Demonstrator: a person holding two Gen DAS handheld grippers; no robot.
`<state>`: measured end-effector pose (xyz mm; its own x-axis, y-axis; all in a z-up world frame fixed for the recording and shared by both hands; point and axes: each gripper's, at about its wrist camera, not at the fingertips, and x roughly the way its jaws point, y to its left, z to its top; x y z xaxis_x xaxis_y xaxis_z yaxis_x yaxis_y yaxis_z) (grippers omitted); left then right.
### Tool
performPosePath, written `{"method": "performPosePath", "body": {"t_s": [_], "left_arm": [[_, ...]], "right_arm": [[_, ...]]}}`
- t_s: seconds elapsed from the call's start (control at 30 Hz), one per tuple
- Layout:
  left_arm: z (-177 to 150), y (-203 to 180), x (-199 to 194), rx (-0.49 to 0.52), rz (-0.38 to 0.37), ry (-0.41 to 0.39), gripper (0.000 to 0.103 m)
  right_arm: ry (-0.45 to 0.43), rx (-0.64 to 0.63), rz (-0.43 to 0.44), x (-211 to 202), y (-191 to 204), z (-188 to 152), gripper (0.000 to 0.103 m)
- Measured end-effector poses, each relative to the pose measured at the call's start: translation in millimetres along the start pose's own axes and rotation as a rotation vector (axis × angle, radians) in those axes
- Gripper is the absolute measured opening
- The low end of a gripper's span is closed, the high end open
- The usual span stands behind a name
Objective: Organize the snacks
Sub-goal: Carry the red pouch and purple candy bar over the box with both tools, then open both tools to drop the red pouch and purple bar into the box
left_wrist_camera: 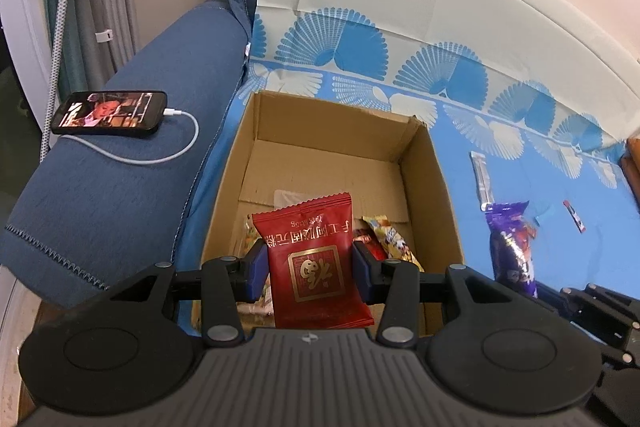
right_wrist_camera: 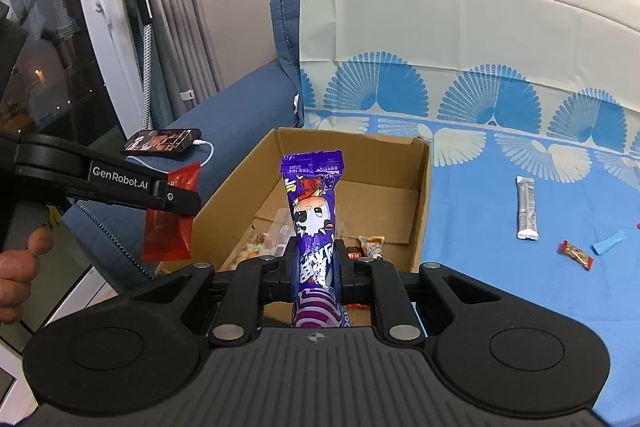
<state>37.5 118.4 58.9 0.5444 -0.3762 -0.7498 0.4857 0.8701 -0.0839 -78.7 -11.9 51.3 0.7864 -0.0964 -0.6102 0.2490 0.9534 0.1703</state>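
My left gripper (left_wrist_camera: pixel 310 263) is shut on a red snack packet (left_wrist_camera: pixel 314 259) with gold print, held above the near side of an open cardboard box (left_wrist_camera: pixel 440 187). The box holds several snacks (left_wrist_camera: pixel 394 241). My right gripper (right_wrist_camera: pixel 316 263) is shut on a tall purple snack packet (right_wrist_camera: pixel 314 215), held upright over the box's near edge (right_wrist_camera: pixel 424 187). The purple packet also shows in the left wrist view (left_wrist_camera: pixel 512 247). In the right wrist view the left gripper (right_wrist_camera: pixel 176 201) with the red packet (right_wrist_camera: pixel 168 227) is at the left of the box.
The box sits on a blue fan-patterned sheet (right_wrist_camera: pixel 500 287) on a sofa. A silver stick packet (right_wrist_camera: pixel 527 207), a small red candy (right_wrist_camera: pixel 576 254) and a blue scrap (right_wrist_camera: pixel 608 242) lie to the right. A charging phone (left_wrist_camera: pixel 110 113) rests on the blue armrest (left_wrist_camera: pixel 120 187).
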Motion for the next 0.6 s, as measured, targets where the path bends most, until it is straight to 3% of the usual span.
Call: {"method": "performPosePath", "body": {"t_s": [0.6], "left_arm": [[34.7,1.6,92.9,0.046,0.039,0.085,0.048]], "right_arm": [[0.072,0.046,-0.009,98.5,-23.0,24.3,0.017]]}}
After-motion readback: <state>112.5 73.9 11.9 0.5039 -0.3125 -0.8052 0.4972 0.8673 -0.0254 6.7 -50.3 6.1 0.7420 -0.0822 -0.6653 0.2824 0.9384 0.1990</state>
